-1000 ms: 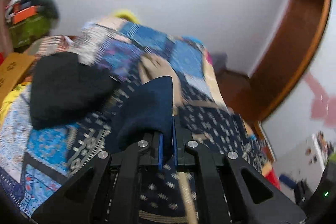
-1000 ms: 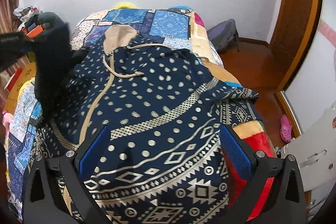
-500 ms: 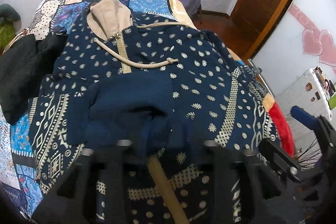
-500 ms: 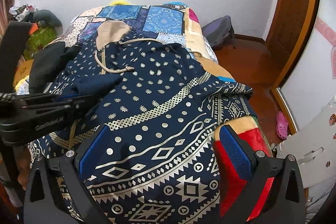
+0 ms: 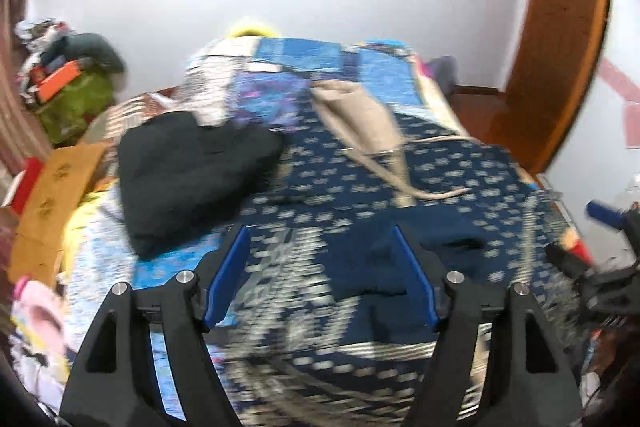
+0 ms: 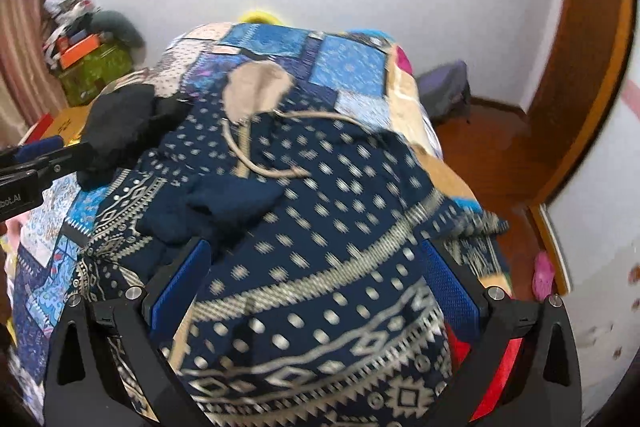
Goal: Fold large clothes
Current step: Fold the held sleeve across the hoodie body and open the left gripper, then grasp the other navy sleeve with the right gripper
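Clearly the hoodie (image 6: 320,227) is soft and floppy — grab its right sleeve at the bed's (image 6: 344,67) edge; both grippers (image 5: 320,275) (image 6: 308,279) gape wide, holding nothing.

The navy blue hooded garment with cream woven patterns (image 6: 320,227) is soft matt cloth, and its beige cord (image 6: 264,163) looks like twisted rope. Under the garment, the blue patchwork quilt (image 6: 344,67) is printed cotton-like cloth, also matt. Left of the garment lies a black folded cloth (image 5: 192,171), thick and dull. The left gripper (image 5: 320,275) and right gripper (image 6: 316,291) are matt black plastic with shiny metal screws and blue rubbery pads. Right of the garment, the brown wooden door frame (image 6: 592,75) is glossy.
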`<state>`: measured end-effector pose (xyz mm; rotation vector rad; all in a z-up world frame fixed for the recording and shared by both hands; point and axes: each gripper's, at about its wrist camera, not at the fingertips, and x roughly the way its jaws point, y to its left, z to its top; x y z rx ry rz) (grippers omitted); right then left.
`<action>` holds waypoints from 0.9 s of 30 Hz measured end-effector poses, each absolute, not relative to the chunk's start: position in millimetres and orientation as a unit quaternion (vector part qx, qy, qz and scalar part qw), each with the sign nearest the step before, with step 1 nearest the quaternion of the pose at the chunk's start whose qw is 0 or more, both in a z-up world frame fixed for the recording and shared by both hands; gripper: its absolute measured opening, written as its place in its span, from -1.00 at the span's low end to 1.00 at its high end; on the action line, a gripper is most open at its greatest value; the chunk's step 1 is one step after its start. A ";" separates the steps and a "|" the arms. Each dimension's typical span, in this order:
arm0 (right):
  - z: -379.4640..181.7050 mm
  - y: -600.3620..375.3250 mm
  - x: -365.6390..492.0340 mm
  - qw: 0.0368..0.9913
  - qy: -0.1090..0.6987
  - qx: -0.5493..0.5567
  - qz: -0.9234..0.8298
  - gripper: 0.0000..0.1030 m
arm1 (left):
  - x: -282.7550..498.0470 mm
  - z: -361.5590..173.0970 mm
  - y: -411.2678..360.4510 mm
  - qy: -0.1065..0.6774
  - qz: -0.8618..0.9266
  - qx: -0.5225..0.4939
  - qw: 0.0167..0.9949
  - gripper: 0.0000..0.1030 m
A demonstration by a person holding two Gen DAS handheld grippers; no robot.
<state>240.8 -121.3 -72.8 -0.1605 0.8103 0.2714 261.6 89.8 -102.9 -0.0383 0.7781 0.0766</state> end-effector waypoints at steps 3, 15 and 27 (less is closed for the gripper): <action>-71.1 -99.7 244.7 0.904 0.386 -0.104 0.149 0.99 | 254.3 -112.1 121.3 0.390 0.065 -0.022 0.918 0.39; -122.8 15.5 251.5 0.825 0.441 -0.210 0.284 0.97 | 217.6 -186.4 182.3 0.469 0.097 -0.047 0.876 0.39; -179.5 63.9 281.0 0.762 0.508 -0.267 0.299 0.52 | 216.3 -248.8 175.3 0.533 0.059 -0.091 0.839 0.39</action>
